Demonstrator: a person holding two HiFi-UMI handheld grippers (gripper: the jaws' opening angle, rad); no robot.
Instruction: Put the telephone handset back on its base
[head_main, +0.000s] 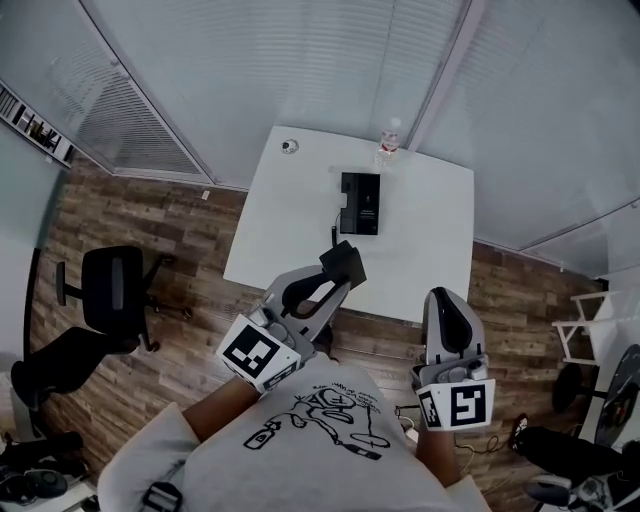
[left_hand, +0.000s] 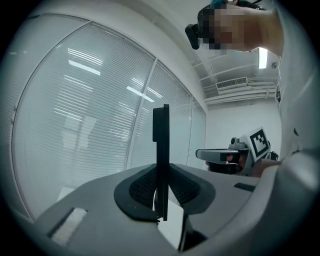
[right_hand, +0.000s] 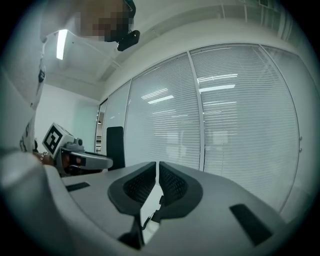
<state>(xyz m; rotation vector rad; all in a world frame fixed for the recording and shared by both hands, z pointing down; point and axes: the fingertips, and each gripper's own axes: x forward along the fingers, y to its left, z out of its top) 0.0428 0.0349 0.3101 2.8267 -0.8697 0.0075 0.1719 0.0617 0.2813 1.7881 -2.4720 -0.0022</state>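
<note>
Left gripper (head_main: 333, 276) is held out toward the white table (head_main: 430, 250), clamped on what is probably the telephone handset (head_main: 344, 262); right gripper (head_main: 446, 296) is held alongside, closed, empty.

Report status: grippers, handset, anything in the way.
Left hand-held gripper shut on handset, held clear of base. Right hand-held gripper shut, empty. Base on white table; bottle beyond it, not in the way.
</note>
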